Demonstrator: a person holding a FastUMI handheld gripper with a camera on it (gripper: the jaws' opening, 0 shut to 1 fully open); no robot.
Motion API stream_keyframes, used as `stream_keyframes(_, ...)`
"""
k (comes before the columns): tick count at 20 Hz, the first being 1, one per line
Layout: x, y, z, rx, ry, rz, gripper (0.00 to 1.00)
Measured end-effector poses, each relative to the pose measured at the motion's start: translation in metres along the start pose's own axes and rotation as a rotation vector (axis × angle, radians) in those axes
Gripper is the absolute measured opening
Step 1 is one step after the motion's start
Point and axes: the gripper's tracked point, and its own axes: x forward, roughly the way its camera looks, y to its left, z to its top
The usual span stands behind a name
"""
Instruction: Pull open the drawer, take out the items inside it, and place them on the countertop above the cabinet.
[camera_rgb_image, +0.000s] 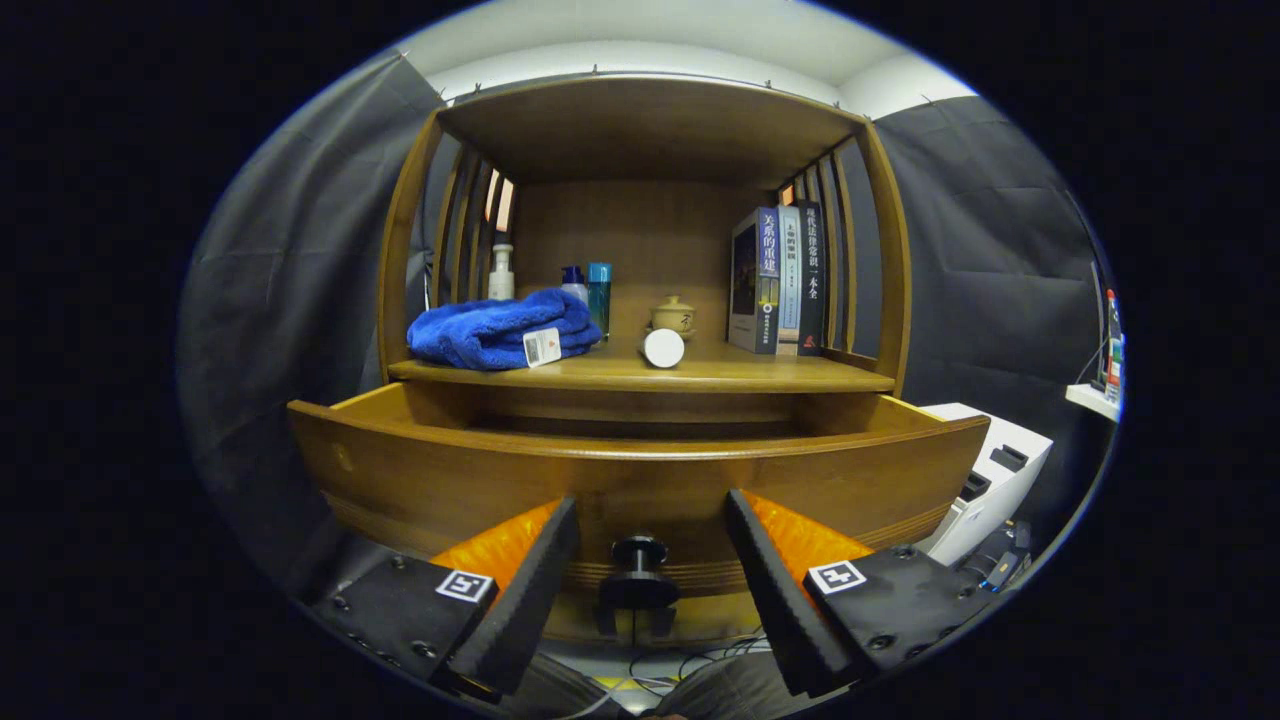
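The wooden drawer (640, 480) stands pulled out of the cabinet, its curved front facing me. Its inside is hidden behind the front panel. A dark round knob (638, 552) sits low on the drawer front, between my fingers and apart from both. My gripper (650, 530) is open, with nothing held. On the countertop (760, 375) above the drawer lie a folded blue towel (495, 328) with a white tag and a white cylinder (663, 348) on its side.
At the back of the countertop stand a white pump bottle (501, 272), two blue bottles (590, 290), a small lidded jar (672, 315) and several upright books (778, 280). A white appliance (1000, 470) sits to the right of the cabinet. Cables lie on the floor below.
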Motion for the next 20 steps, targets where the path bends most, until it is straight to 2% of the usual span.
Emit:
stream_keyframes(11,0.079,0.002,0.015,0.003,0.01,-0.007,0.99)
stream_keyframes(20,0.116,0.003,0.02,0.005,0.009,-0.01,0.98)
